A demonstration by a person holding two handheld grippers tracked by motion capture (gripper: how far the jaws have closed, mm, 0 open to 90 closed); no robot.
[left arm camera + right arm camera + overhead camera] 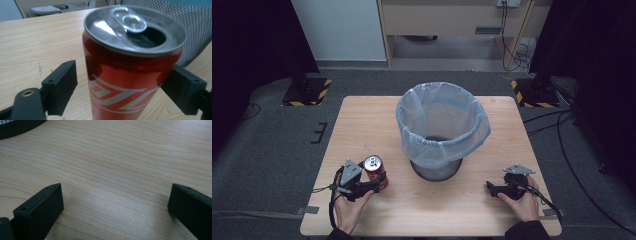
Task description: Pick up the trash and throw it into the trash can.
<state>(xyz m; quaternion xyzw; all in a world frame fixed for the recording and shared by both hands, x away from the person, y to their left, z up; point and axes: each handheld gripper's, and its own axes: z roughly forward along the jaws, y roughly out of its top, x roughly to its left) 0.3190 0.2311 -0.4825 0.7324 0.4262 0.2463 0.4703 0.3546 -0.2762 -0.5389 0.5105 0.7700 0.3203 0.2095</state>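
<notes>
- Left gripper view: red soda can (130,72), white swirl lettering on the side, silver top, pull tab up, mouth open and dark inside. Stands upright on the desk (37,42).
- Can sits between the jaws of the left gripper (125,90). Left pad stands clear of the can wall with a visible gap; right pad is at the can's edge, contact there I cannot tell. Jaws spread, no clamp on the can.
- High view: can (375,170) near the desk's front-left corner, just left of the bin, left gripper (371,186) at its near side.
- Wire-mesh waste bin (439,127) at the desk's centre, pale blue bag liner folded over the rim; dark bottom, contents cannot be made out.
- Right gripper (490,187) near the front-right corner; right gripper view: jaws wide apart, bare wood between them.
</notes>
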